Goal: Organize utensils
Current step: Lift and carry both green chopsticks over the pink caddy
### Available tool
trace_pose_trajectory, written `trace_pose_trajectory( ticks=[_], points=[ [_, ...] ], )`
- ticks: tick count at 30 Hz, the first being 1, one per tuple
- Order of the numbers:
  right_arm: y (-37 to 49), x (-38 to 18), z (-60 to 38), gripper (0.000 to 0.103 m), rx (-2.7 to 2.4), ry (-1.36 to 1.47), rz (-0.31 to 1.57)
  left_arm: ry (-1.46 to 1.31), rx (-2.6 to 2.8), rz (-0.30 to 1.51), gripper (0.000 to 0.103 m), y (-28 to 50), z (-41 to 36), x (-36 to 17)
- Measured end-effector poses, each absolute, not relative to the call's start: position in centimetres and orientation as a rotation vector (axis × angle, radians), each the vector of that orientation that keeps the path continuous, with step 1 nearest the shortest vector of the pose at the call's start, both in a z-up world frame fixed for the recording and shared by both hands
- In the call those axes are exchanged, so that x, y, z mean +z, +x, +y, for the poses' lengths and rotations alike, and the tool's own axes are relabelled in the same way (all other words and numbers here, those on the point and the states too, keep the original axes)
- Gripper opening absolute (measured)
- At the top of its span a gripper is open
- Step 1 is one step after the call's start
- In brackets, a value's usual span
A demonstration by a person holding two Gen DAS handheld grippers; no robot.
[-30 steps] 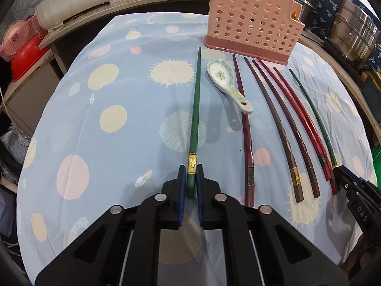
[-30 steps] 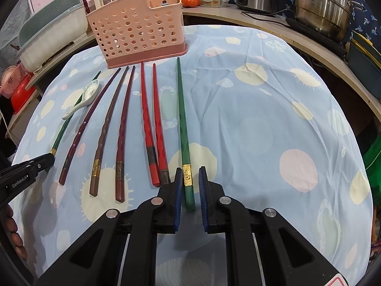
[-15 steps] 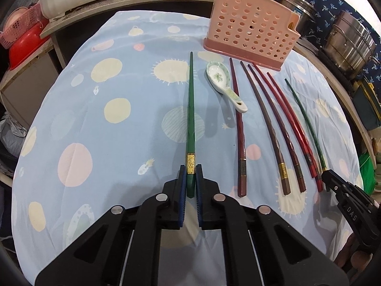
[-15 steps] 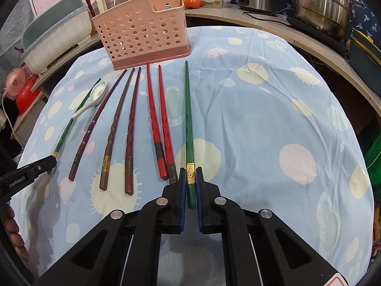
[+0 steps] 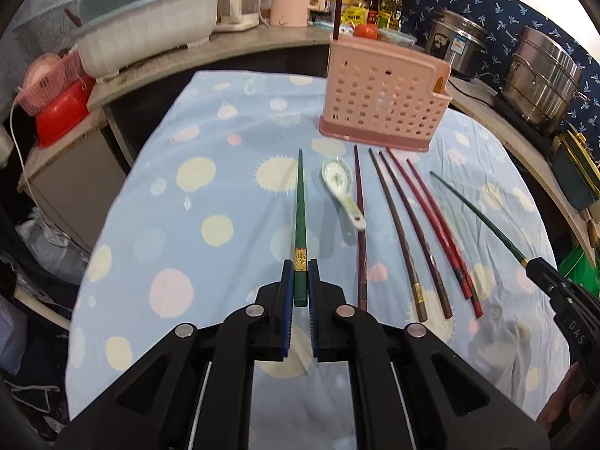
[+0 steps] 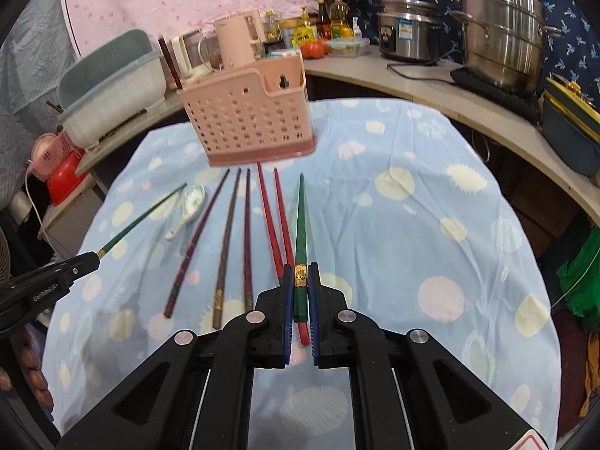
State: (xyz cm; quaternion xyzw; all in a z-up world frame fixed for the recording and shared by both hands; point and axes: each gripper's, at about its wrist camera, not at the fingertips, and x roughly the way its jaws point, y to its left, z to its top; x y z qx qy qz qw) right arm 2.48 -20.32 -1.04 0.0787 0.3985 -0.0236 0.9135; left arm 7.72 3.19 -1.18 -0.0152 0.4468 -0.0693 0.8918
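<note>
My left gripper is shut on the gold-banded end of a green chopstick, whose tip points toward the pink perforated holder. My right gripper is shut on a second green chopstick in the same way. Each gripper shows in the other view, the right gripper at the right edge and the left gripper at the left. Between them on the spotted cloth lie a white ceramic spoon and several dark and red chopsticks. One dark chopstick stands in the holder.
The round table's blue spotted cloth drops off at all sides. A counter behind carries steel pots, a kettle and a grey dish tub. Red and pink basins sit at the left, a green bag at the right.
Both grippers have risen with their green chopsticks, so the holder and counter now sit lower in each view. The right jaws closed tighter on their chopstick. The utensils on the cloth have not moved.
</note>
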Motion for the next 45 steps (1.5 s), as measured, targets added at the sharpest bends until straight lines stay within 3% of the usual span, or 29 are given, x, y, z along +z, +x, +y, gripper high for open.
trace_pose_trajectory(
  ticks=[15,45],
  points=[
    [3.5,8.3,-21.4,0.007,-0.035,0.188,0.608,0.005,-0.139,0.795,0.007,9.3,1.7,7.5],
    [13.2,18.7,-21.9,0.007,0.010,0.188,0.405,0.007,-0.259,0.624,0.007,18.8,-2.5,18.6]
  ],
)
